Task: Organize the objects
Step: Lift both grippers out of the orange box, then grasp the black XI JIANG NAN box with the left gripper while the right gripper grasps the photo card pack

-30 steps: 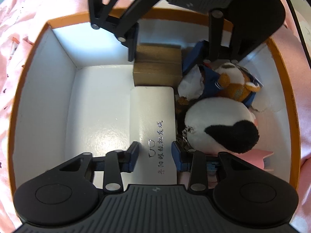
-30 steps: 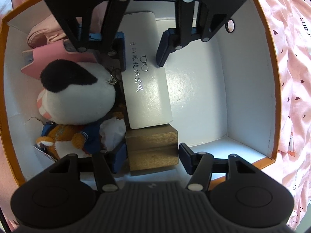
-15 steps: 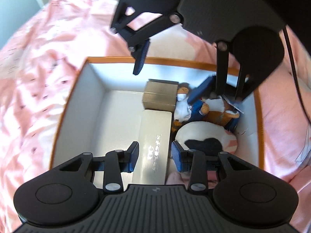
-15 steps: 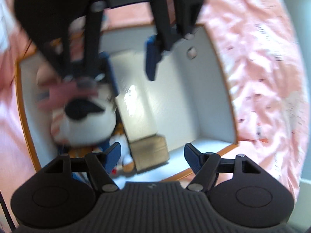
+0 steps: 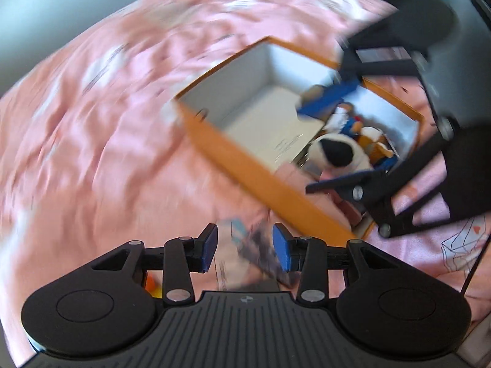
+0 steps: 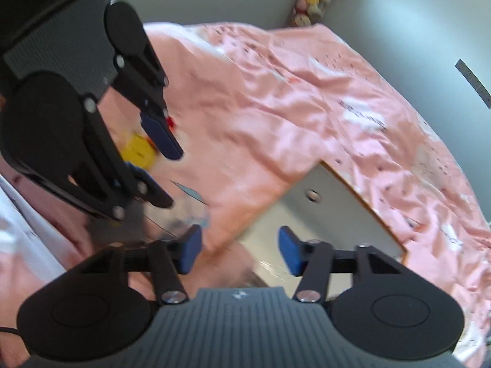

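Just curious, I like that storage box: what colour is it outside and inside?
The box is orange outside and white inside, clearest in the left wrist view.

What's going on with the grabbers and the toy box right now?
Both grippers, left and right, open and empty, above the bedspread. Orange box holds the plush toys. Nothing blocking.

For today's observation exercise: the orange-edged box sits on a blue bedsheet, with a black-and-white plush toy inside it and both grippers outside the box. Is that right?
Not quite. The bedsheet is pink, not blue, as the left wrist view shows. The rest holds: the orange-edged box rests on it, the black-and-white plush toy lies inside, and the left gripper and right gripper are both outside the box.
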Available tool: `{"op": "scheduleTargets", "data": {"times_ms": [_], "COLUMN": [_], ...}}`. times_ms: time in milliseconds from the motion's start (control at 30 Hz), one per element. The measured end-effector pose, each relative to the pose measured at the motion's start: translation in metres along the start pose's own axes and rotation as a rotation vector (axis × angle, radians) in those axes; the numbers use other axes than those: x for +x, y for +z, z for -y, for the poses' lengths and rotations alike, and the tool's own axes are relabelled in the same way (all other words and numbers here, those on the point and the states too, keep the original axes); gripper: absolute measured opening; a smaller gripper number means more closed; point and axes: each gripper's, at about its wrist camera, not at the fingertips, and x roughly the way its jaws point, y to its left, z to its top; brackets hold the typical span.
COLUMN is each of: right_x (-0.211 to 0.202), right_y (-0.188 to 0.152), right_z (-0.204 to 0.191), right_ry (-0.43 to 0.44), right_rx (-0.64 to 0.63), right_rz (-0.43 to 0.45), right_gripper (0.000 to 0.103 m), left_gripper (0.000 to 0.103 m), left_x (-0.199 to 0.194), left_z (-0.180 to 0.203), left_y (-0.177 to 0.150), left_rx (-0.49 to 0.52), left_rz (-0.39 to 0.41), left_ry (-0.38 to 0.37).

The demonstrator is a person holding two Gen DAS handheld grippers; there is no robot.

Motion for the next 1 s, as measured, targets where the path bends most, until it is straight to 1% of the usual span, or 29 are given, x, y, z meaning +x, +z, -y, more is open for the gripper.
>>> {"op": "scheduleTargets", "data": {"times_ms": [67,133,167,233,300,333,367,400,467,567,600,667,733,800,900,933,1000], "right_x": [0.005,0.003,0.000,0.007,0.016,0.021,0.024,0.030,0.035,0.050,0.054,0.060,0.066,0.071,0.076,0.075,0.076], "right_y": [-0.008,-0.011,-0.015,-0.020,-0.024,-0.026,-0.028,-0.030,-0.035,-0.037,-0.036,-0.035,-0.038,-0.042,-0.044,-0.046,-0.047], "right_z": [-0.029,-0.053,-0.065,-0.081,-0.092,-0.098,-0.103,-0.109,-0.118,-0.134,-0.137,-0.141,-0.141,-0.144,-0.144,-0.143,-0.139], "right_ry": [-0.014,-0.019,-0.031,-0.074,-0.095,-0.102,-0.103,-0.100,-0.097,-0.123,-0.128,-0.128,-0.133,-0.131,-0.117,-0.111,-0.108], "right_rx": [0.019,0.066,0.081,0.101,0.135,0.157,0.174,0.196,0.228,0.209,0.197,0.201,0.207,0.205,0.206,0.211,0.221], "right_rz": [0.034,0.054,0.058,0.067,0.070,0.065,0.057,0.045,0.024,-0.016,-0.024,-0.038,-0.056,-0.075,-0.081,-0.081,-0.086], "right_gripper": [0.046,0.045,0.042,0.042,0.041,0.040,0.036,0.032,0.028,0.024,0.020,0.019,0.016,0.016,0.015,0.015,0.016], "left_gripper": [0.047,0.046,0.046,0.046,0.047,0.051,0.056,0.059,0.066,0.074,0.075,0.081,0.082,0.082,0.083,0.085,0.085], "left_x": [-0.009,-0.012,-0.015,-0.012,-0.009,-0.005,-0.002,0.000,0.005,0.014,0.015,0.017,0.019,0.021,0.021,0.022,0.026], "left_z": [0.003,0.005,0.007,0.012,0.012,0.014,0.013,0.012,0.010,0.008,0.007,0.005,0.006,0.006,0.003,-0.001,-0.009], "left_y": [-0.023,-0.041,-0.048,-0.061,-0.070,-0.072,-0.076,-0.079,-0.084,-0.089,-0.090,-0.096,-0.102,-0.107,-0.111,-0.112,-0.112], "left_rx": [-0.106,-0.171,-0.185,-0.199,-0.219,-0.224,-0.226,-0.230,-0.240,-0.260,-0.271,-0.290,-0.291,-0.280,-0.292,-0.301,-0.340], "left_rz": [0.021,0.031,0.033,0.014,0.014,0.010,0.009,0.012,0.006,-0.002,-0.003,0.001,0.004,0.002,0.022,0.015,0.000], "left_ry": [-0.001,0.027,0.050,0.084,0.099,0.106,0.112,0.111,0.104,0.101,0.093,0.082,0.096,0.109,0.126,0.124,0.109]}}
